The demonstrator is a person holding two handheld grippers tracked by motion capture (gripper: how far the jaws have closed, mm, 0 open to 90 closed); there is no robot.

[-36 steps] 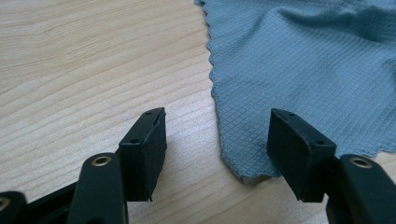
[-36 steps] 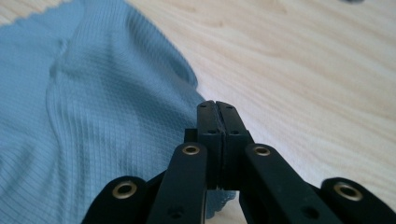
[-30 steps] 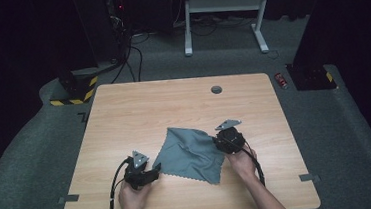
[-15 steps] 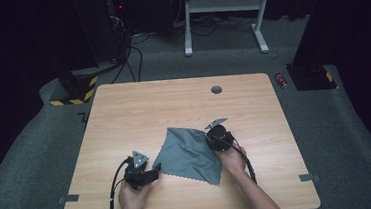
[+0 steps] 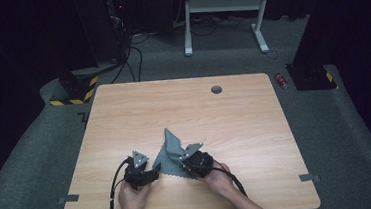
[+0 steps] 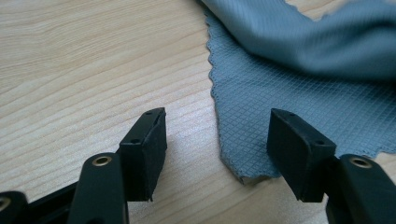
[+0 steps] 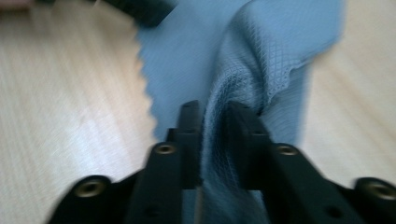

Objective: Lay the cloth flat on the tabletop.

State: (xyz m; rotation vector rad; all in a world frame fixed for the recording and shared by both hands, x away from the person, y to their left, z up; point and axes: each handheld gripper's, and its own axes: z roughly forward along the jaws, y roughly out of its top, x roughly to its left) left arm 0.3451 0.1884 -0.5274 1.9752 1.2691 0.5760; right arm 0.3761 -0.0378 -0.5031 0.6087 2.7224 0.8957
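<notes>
Grey-blue microfibre, one cloth (image 5: 173, 150), lies near the front edge of the wooden table (image 5: 234, 115) in the high view, partly folded over itself with a corner pointing up toward the far side; two grippers flank it, the left gripper (image 5: 149, 176) just beside its near-left corner and the right gripper (image 5: 180, 160) on top of it. In the left gripper view, the two jaws stand apart with nothing pinched, one on bare wood and the other over the cloth's scalloped edge (image 6: 219, 135). In the right gripper view, the jaws have just been opening a little yet pinch a bunched ridge of the cloth (image 7: 261, 60) between the pads. To fold neatly, the carried corner should probably travel low and land square on the opposite edge, while the left gripper pins the near corner so the lower layer does not drag.
</notes>
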